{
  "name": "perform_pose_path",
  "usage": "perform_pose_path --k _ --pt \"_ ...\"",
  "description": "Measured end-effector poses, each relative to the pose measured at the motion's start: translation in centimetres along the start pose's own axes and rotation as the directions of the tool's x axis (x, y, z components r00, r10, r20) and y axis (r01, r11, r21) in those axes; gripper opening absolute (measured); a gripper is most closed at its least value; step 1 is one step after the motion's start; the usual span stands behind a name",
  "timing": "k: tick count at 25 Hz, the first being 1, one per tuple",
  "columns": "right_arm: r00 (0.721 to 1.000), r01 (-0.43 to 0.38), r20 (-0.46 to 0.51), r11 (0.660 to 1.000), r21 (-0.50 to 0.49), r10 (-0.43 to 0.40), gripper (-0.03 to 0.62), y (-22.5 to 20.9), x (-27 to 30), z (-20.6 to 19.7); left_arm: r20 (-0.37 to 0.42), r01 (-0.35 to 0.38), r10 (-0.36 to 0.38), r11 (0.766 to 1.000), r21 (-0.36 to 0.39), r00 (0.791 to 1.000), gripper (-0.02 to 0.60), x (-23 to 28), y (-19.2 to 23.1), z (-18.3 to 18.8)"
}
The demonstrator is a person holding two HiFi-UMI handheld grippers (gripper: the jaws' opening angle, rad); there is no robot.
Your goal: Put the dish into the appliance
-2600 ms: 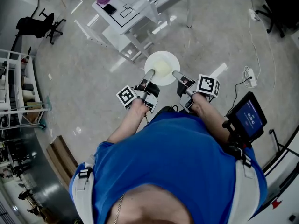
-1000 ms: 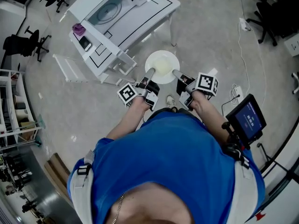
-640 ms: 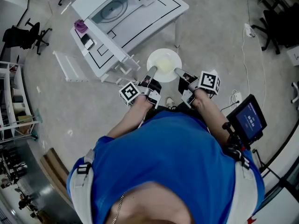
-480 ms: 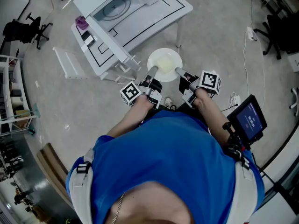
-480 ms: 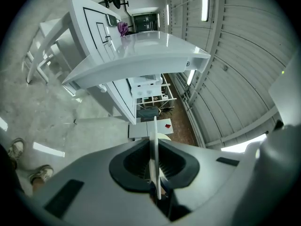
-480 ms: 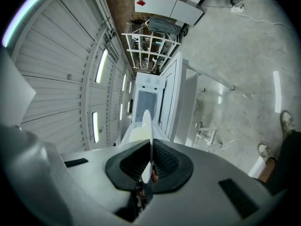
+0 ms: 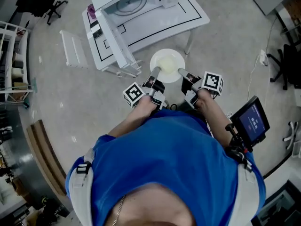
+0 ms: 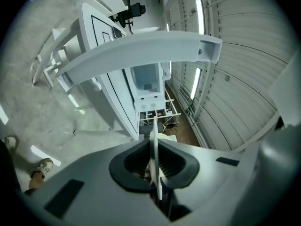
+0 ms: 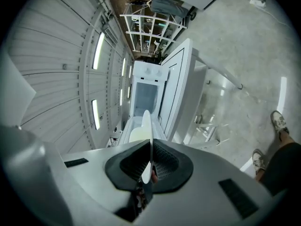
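A white round dish (image 7: 167, 64) hangs level in front of me, over the floor beside the table. My left gripper (image 7: 154, 72) is shut on its near left rim, my right gripper (image 7: 180, 72) on its near right rim. In the left gripper view the dish (image 8: 154, 149) shows edge-on, clamped between the dark pads. The right gripper view shows the dish (image 9: 146, 140) the same way. The white appliance (image 7: 136, 0) stands on the white table (image 7: 160, 20) ahead, its door (image 7: 114, 34) swung open and a round turntable showing inside. Its open cavity (image 9: 143, 98) lies straight ahead in the right gripper view.
A black phone (image 7: 96, 29) and a purple thing (image 7: 91, 8) lie at the table's left end. A white rack (image 7: 70, 48) stands on the floor left of the table, shelves (image 7: 14, 51) at far left. A screen (image 7: 254, 121) sits at my right hip. Cables and chairs are at the right.
The table and the appliance have come closer and now lie straight ahead. The dish has stayed clamped between both grippers throughout.
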State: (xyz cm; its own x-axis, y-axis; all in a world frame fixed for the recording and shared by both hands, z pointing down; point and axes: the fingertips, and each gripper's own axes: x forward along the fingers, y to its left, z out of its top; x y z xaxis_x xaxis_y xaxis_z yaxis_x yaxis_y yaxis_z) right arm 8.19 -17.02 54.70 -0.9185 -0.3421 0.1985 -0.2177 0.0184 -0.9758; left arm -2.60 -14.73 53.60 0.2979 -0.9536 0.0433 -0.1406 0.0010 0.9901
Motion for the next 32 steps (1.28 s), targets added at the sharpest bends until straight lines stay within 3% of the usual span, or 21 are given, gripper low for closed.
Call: perform_pose_path --k 7,14,20,27,32 --pt "0.992 -0.018 -0.126 1.0 -0.016 0.016 0.012 -0.8 1.1 9.5 0.144 -0.07 0.068 0.998 0.005 0.987 0.035 8.2 0.0 0.0" --pt "0.983 -0.039 -0.183 0.998 -0.039 0.031 0.011 -1.7 1.7 9.3 0.255 -0.071 0.067 0.997 0.006 0.965 0.035 7.6 1.1 -0.1" --pt "0.963 -0.047 -0.268 0.998 -0.033 0.036 0.011 -2.2 4.3 15.9 0.35 -0.102 0.103 0.995 -0.019 0.931 0.035 13.6 1.4 1.4" --pt "0.948 -0.055 -0.316 0.998 -0.025 0.044 0.011 -1.7 4.8 15.4 0.402 -0.12 0.116 0.993 -0.016 0.908 0.035 12.5 0.9 1.8" --pt "0.94 -0.052 -0.339 0.998 -0.032 0.038 0.011 -1.0 10.9 18.9 0.429 -0.126 0.124 0.992 -0.025 0.895 0.035 16.2 1.9 7.5"
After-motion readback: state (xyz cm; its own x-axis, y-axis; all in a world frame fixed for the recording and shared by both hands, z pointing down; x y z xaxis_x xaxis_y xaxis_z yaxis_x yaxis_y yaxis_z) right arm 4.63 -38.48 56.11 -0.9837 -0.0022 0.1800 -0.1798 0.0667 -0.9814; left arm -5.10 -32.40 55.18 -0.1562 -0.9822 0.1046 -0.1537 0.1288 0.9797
